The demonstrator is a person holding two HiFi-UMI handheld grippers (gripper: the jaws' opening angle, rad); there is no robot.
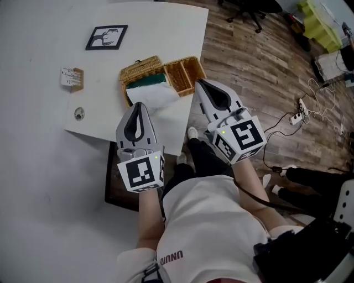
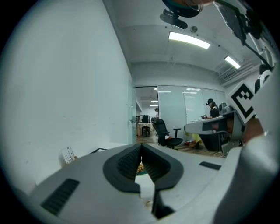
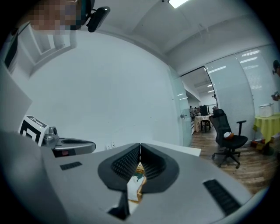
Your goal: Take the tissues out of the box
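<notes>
A wicker box (image 1: pixel 142 70) stands near the white table's front edge, with a white tissue (image 1: pixel 152 95) lying in it over something green (image 1: pixel 147 83). My left gripper (image 1: pixel 139 105) hovers just in front of the tissue, jaws shut and empty. My right gripper (image 1: pixel 197 83) is by the box's right end, also shut with nothing in it. In the left gripper view the left gripper (image 2: pixel 141 146) shows closed pads, and a bit of tissue (image 2: pixel 144 181) shows below them. Beneath the closed right gripper (image 3: pixel 140 146) in the right gripper view, tissue (image 3: pixel 132 188) and wicker (image 3: pixel 140 168) show.
A framed picture (image 1: pixel 106 37), a small card holder (image 1: pixel 72 78) and a round object (image 1: pixel 79 114) lie on the table (image 1: pixel 50 143). A second wicker tray (image 1: pixel 185 71) adjoins the box. An office chair (image 1: pixel 249 11) and a power strip (image 1: pixel 297 117) are on the wood floor.
</notes>
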